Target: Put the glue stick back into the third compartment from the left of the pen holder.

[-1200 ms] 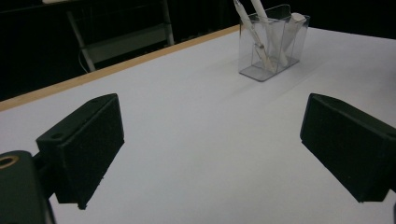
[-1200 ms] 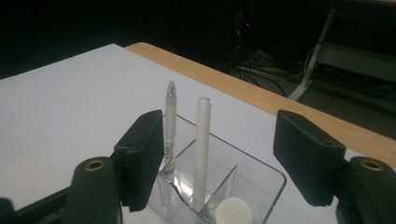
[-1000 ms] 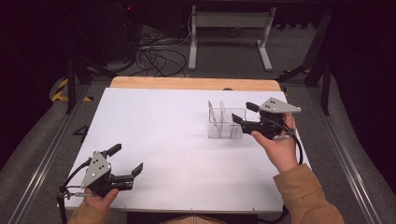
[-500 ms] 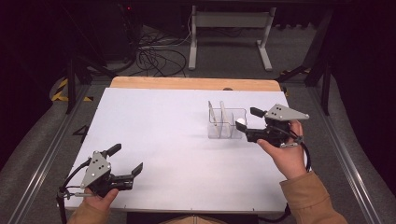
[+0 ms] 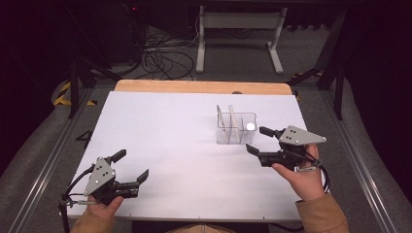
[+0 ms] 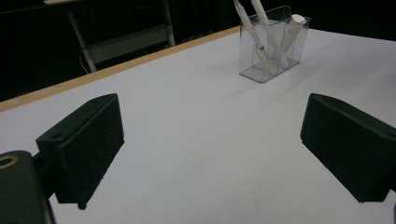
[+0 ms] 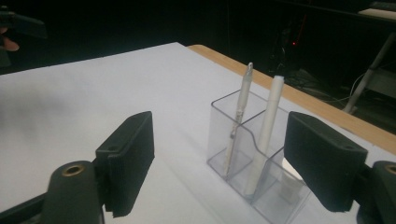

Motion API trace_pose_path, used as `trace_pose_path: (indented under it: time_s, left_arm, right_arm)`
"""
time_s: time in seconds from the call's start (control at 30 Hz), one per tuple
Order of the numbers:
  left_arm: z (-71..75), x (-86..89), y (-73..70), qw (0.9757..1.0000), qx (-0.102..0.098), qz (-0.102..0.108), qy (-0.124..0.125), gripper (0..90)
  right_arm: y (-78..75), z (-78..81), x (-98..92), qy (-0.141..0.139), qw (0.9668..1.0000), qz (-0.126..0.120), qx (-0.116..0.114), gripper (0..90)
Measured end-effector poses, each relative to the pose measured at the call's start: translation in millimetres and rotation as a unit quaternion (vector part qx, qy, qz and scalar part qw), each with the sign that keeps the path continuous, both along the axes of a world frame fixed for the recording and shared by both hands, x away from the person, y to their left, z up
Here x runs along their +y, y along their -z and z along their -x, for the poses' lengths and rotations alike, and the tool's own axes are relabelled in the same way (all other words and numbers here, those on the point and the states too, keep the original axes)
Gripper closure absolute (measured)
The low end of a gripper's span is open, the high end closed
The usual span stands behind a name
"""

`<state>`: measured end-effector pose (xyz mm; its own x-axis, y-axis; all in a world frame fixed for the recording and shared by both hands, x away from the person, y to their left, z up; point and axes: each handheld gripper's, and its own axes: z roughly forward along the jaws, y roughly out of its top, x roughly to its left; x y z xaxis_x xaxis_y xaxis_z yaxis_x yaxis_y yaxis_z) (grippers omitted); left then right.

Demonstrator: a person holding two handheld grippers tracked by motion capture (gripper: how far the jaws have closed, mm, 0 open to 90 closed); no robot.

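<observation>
Two grippers near a clear plastic pen box (image 5: pixel 236 129)

The right gripper (image 5: pixel 256 140), jaws just opened wide, holds nothing beside the box; the left gripper (image 5: pixel 130 166) rests wide apart, empty.

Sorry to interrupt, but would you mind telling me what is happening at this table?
A person holds a claw in each hand over a white table. The right claw is open and empty beside a clear organizer, which holds two white pens and a small white item. The left claw is open and empty near the table's front edge, far from the organizer.
</observation>
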<state>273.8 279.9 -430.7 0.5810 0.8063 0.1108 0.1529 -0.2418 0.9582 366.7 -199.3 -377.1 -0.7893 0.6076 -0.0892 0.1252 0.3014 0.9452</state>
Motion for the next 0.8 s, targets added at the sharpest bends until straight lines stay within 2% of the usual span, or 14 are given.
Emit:
trace_pose_path:
  time_s: [0.33,0.4,0.53,0.8]
  left_arm:
    - [0.4,-0.2,0.0,1.0,0.001,0.001,0.0,6.7]
    - [0.4,-0.1,-0.1,1.0,0.001,0.001,0.0,6.7]
    - [0.1,-0.3,0.0,1.0,0.0,-0.002,0.001,6.7]
    - [0.3,0.3,-0.1,1.0,0.0,-0.002,0.002,6.7]
  right_arm:
    - [22.7,13.3,-8.9,-0.003,0.9999,-0.009,0.007,24.6]
    - [27.9,15.2,-10.2,-0.003,0.9998,-0.011,0.015,24.8]
    - [38.1,18.3,-12.6,-0.009,0.999,-0.031,0.031,25.2]
    - [55.8,20.5,-13.4,-0.014,0.9983,-0.024,0.052,25.7]
